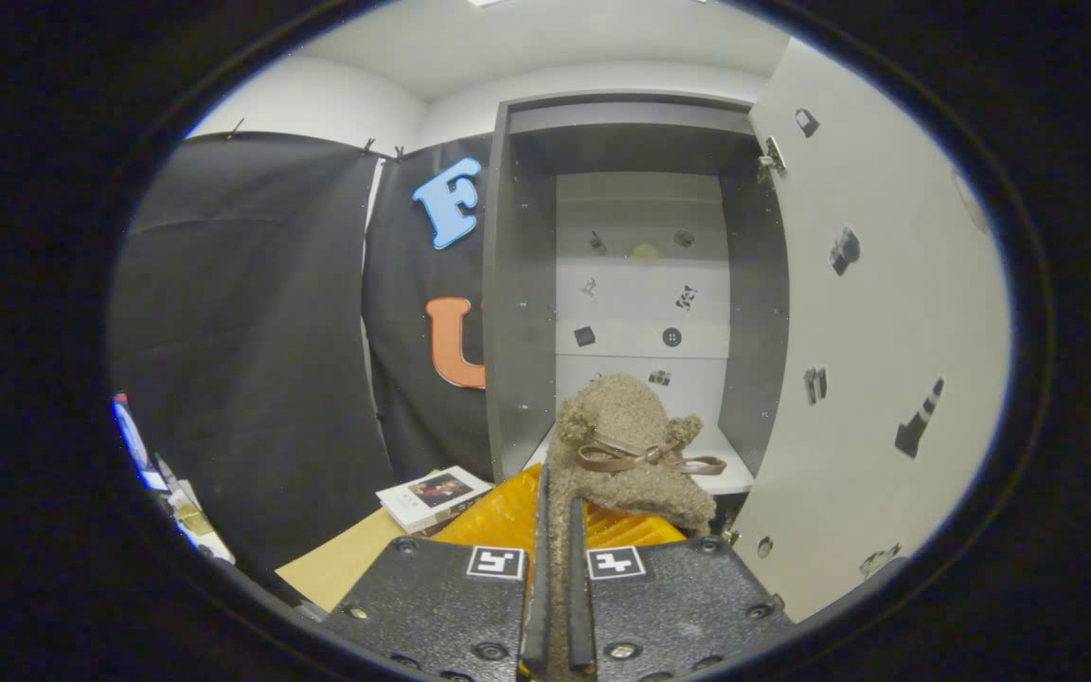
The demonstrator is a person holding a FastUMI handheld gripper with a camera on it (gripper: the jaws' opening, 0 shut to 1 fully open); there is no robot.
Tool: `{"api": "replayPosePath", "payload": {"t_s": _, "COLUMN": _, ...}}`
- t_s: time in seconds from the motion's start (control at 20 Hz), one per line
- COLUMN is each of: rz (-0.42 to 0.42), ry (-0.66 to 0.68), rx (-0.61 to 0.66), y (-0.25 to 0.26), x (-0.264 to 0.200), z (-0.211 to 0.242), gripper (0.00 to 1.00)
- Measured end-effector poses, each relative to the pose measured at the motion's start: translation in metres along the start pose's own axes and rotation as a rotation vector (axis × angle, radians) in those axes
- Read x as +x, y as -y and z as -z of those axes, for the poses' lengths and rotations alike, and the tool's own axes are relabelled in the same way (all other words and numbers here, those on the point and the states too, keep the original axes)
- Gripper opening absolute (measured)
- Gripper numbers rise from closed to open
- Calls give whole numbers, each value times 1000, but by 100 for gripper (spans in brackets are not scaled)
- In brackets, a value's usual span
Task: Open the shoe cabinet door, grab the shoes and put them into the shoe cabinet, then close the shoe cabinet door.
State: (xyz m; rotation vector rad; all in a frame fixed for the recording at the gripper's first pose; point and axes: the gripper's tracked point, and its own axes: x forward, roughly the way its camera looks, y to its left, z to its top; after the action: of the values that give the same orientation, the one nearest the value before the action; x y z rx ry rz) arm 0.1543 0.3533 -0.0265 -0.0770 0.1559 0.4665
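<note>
A fuzzy brown slipper [626, 445] with a brown bow and two pom-poms is pinched by its edge between my gripper's [556, 568] two fingers, which are shut on it. It hangs in the air just in front of the shoe cabinet [517, 313]. The cabinet stands open, its white door [867, 360] swung out to the right of the slipper. Inside, a white shelf [730, 469] lies just beyond the slipper, and the back wall carries small dark stickers.
Below the fingers sits an orange ribbed object [498, 516] on a tan surface [347, 564], with a white book [432, 494] to its left. Black cloth [252, 360] hangs left of the cabinet. Small items lie at the far left.
</note>
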Motion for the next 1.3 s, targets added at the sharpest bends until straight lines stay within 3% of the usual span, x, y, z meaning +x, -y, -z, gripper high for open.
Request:
{"api": "replayPosePath", "payload": {"t_s": 0.4, "rz": 244, "ry": 2, "rx": 11, "y": 73, "x": 89, "z": -64, "gripper": 11}}
{"api": "replayPosePath", "payload": {"t_s": 0.75, "rz": 228, "ry": -85, "rx": -37, "y": 91, "x": 179, "z": -55, "gripper": 11}}
{"api": "replayPosePath", "payload": {"t_s": 1.3, "rz": 286, "ry": -282, "rx": -56, "y": 148, "x": 285, "z": 39, "gripper": 12}}
